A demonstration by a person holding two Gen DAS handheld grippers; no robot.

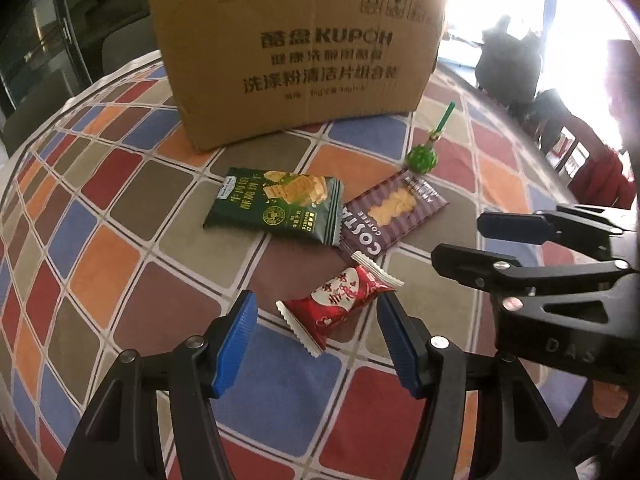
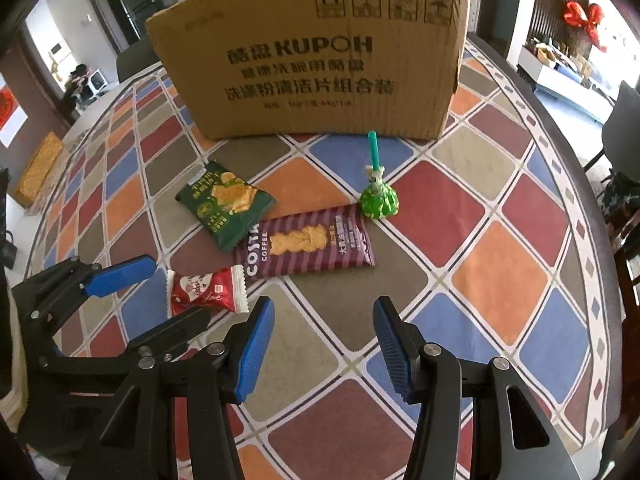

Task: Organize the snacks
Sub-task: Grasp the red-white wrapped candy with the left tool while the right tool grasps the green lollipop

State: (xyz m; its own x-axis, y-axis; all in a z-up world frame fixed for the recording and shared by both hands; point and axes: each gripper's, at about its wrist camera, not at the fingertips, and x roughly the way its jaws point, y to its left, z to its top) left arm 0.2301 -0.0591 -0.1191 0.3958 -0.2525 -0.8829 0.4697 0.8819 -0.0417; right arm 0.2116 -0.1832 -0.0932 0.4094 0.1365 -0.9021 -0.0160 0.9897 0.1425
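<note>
Your left gripper (image 1: 316,344) stands spread around the red snack packet (image 1: 340,308), not pinching it. Your right gripper (image 2: 324,344), also spread and empty, hovers near the purple Costa packet (image 2: 306,246), well short of the cardboard box (image 2: 308,60), probably their destination.

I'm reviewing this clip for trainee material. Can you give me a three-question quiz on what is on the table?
1. True or false: the red packet lies between the left gripper fingers.
2. Which snack lies nearest the cardboard box? A) lollipop B) red packet C) purple packet
3. Fill in: the green packet partly overlaps the ____ packet.

Key: 1 true; 2 A; 3 purple.
</note>
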